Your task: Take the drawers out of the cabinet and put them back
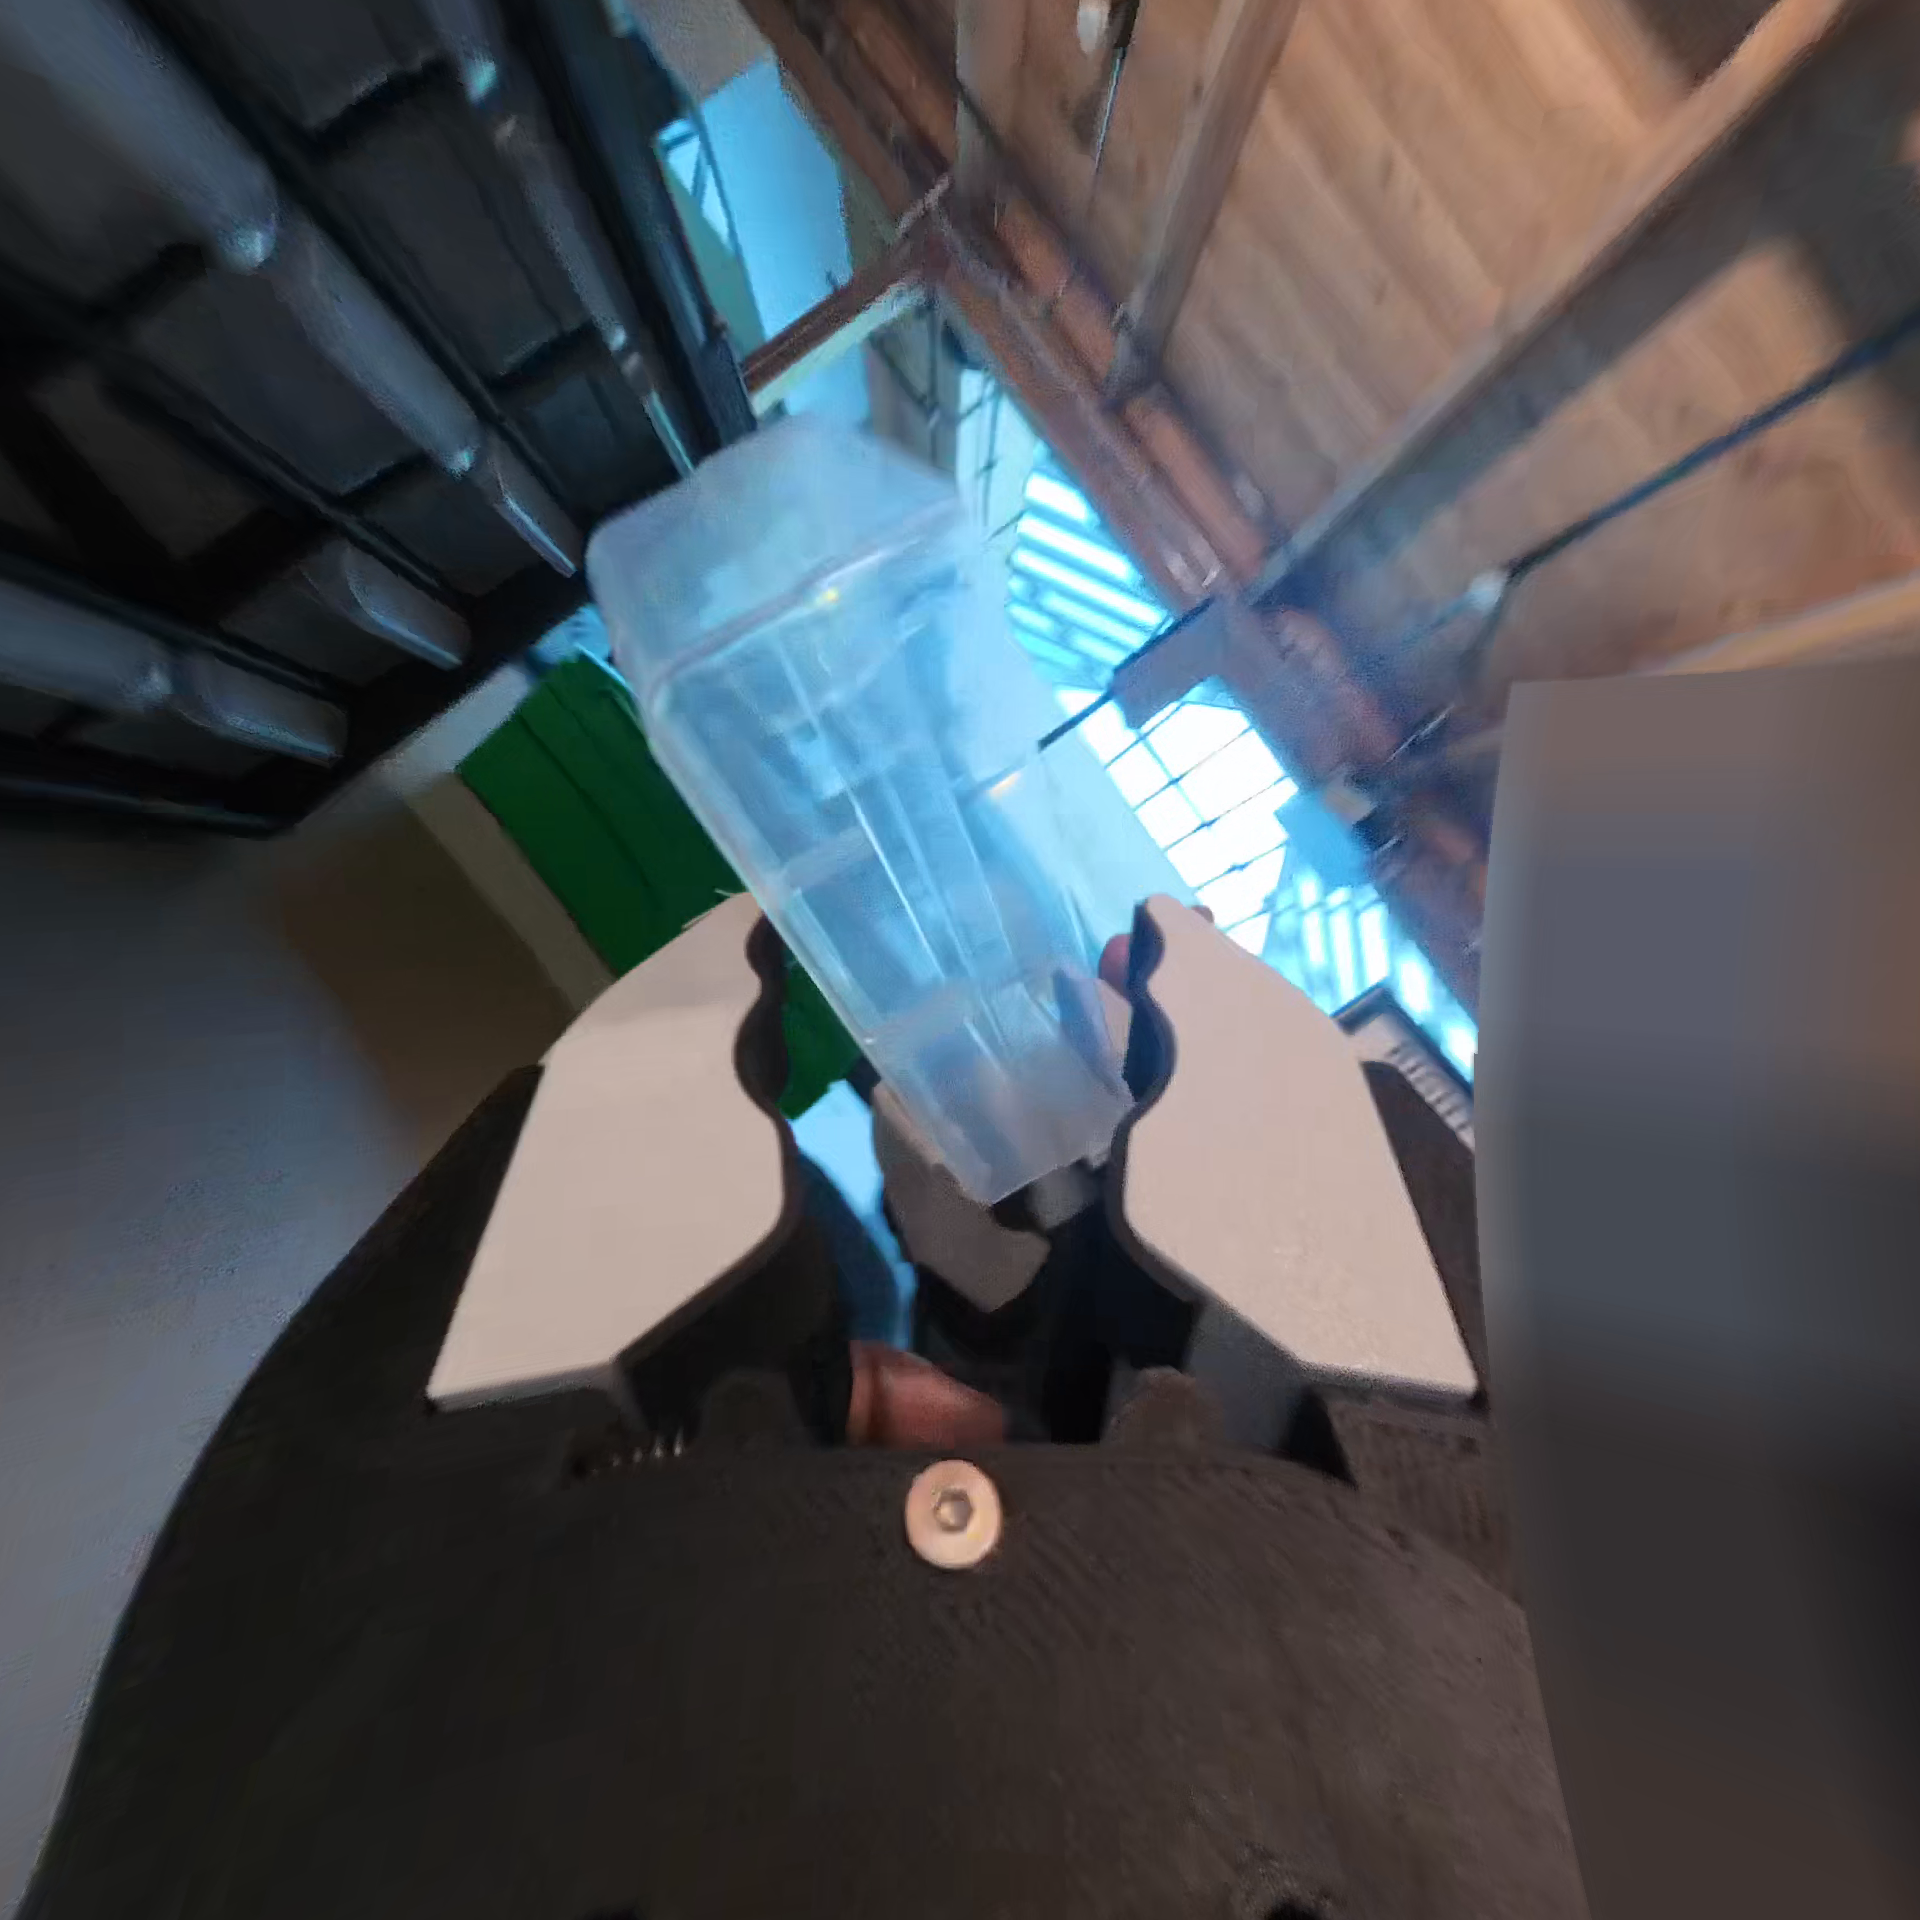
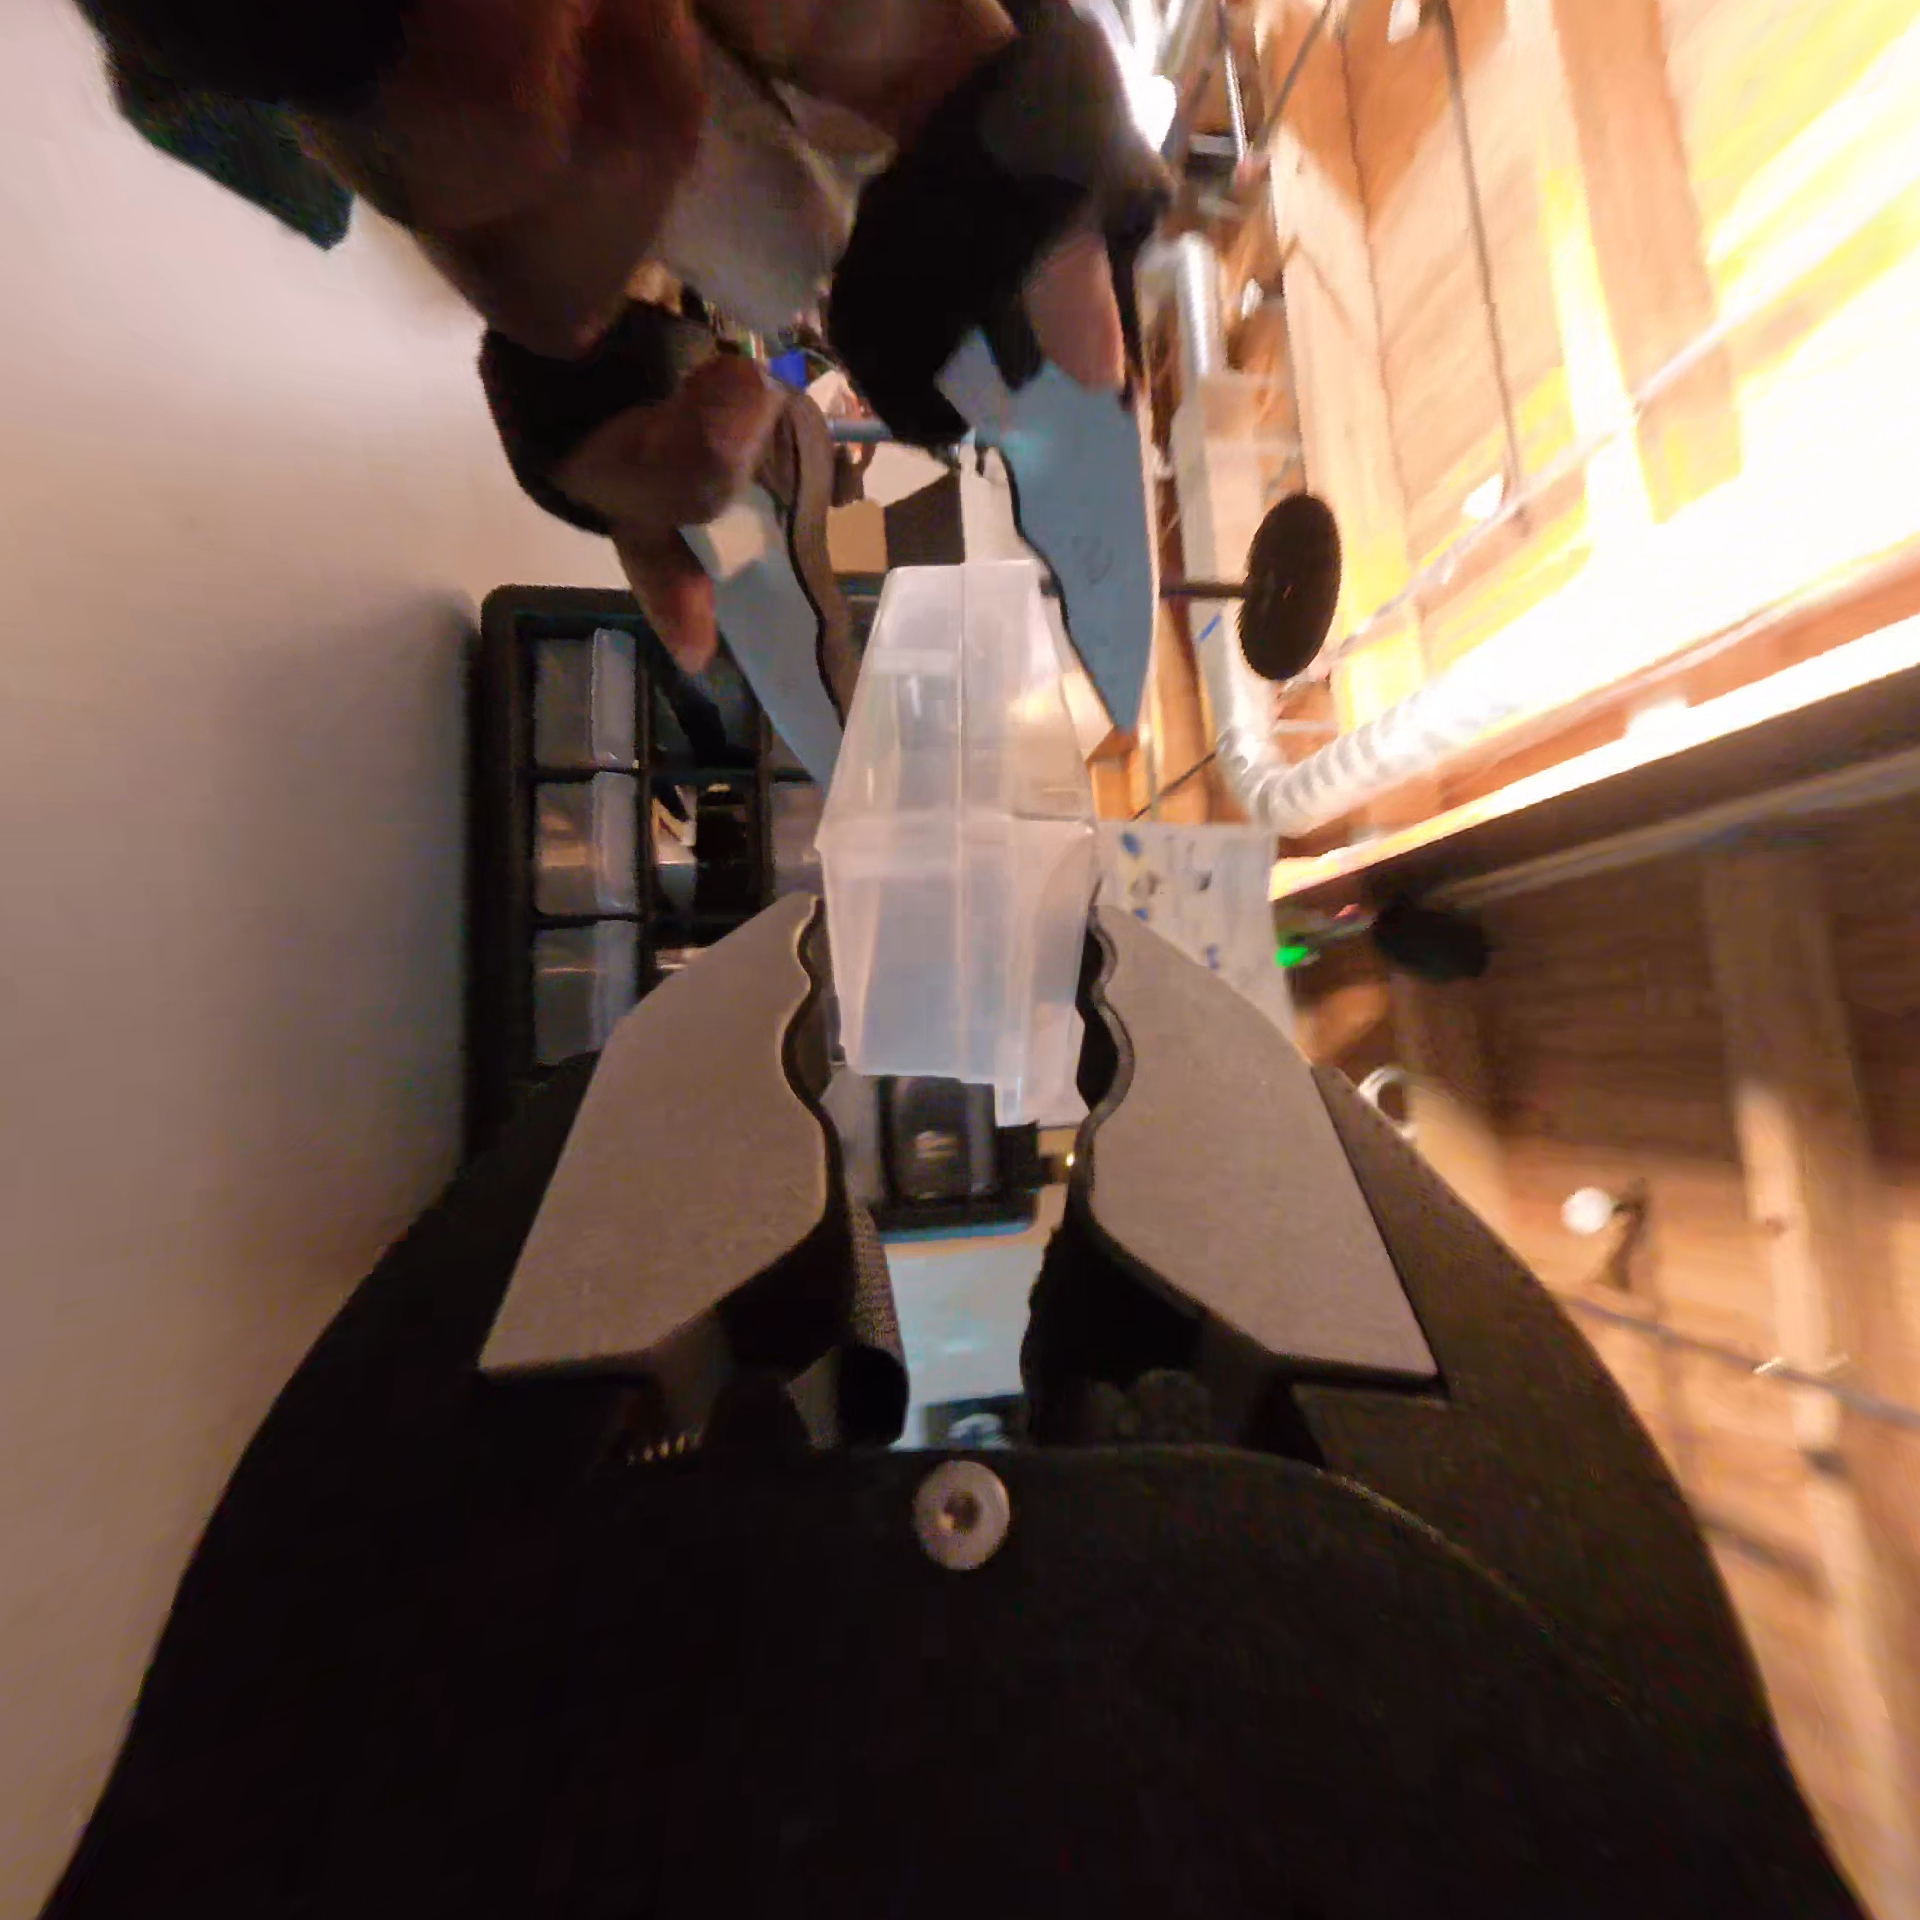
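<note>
Both grippers, left (image 1: 945, 1029) and right (image 2: 951, 997), clamp the drawer (image 2: 961, 831), clear of the cabinet (image 2: 582, 831). Judgement: level it, square to its slot, before sliding.

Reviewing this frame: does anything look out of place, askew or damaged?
Nothing looks damaged or spilled. The clear drawer is out of the black cabinet, held in the air between both grippers: the right gripper at one end, the left gripper at the other. It sits tilted in the left wrist view. Both views are blurred.
</note>
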`<state>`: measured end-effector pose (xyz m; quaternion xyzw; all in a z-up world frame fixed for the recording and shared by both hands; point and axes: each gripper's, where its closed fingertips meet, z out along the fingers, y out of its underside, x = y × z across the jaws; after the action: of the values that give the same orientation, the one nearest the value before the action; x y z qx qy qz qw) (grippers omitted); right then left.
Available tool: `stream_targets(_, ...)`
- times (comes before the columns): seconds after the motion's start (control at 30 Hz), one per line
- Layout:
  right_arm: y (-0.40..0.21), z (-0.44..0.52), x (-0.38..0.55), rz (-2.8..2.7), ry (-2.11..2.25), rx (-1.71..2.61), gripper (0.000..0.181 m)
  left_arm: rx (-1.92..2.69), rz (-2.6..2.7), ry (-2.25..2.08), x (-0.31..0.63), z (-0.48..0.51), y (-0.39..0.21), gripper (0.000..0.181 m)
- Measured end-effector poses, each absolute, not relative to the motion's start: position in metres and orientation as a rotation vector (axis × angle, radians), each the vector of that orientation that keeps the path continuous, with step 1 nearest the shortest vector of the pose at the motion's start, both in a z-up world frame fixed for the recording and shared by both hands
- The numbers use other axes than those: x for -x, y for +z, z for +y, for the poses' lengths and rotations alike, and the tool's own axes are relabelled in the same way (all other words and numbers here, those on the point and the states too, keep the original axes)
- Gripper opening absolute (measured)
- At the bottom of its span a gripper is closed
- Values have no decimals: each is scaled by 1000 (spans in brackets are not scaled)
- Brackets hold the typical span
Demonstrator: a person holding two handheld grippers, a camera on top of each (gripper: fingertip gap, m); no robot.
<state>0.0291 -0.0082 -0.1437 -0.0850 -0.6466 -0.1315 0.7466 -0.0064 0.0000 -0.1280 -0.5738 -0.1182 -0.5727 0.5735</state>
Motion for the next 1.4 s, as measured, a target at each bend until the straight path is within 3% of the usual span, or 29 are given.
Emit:
stream_targets(0.07, -143, 3, -35, -1399, -259, 310, 45, 1466, -161, -1084, 27, -1, -125, 80)
stream_targets(0.17, -149, 18, -44, -1379, -283, 423, 45, 1633, 27, -397, 93, -1, -108, 80)
stream_targets(0.27, -161, 30, -43, -1383, -364, 503, 45, 1665, 157, 53, 144, 7, -57, 47)
stream_targets(0.4, -174, 36, -34, -1372, -493, 571, 45, 1855, 329, 83, 152, 58, -26, 15)
stream_targets(0.6, -201, 41, -21, -1410, -509, 702, 45, 2318, 444, 138, 180, 118, -82, 0)
stream_targets(0.77, -212, 52, -23, -1445, -614, 729, 45, 2355, 478, -5, 179, 123, -91, 1)
stream_targets(1.4, -203, 65, 8, -1578, -742, 806, 45, 2365, 547, 128, 179, 122, -91, 0)
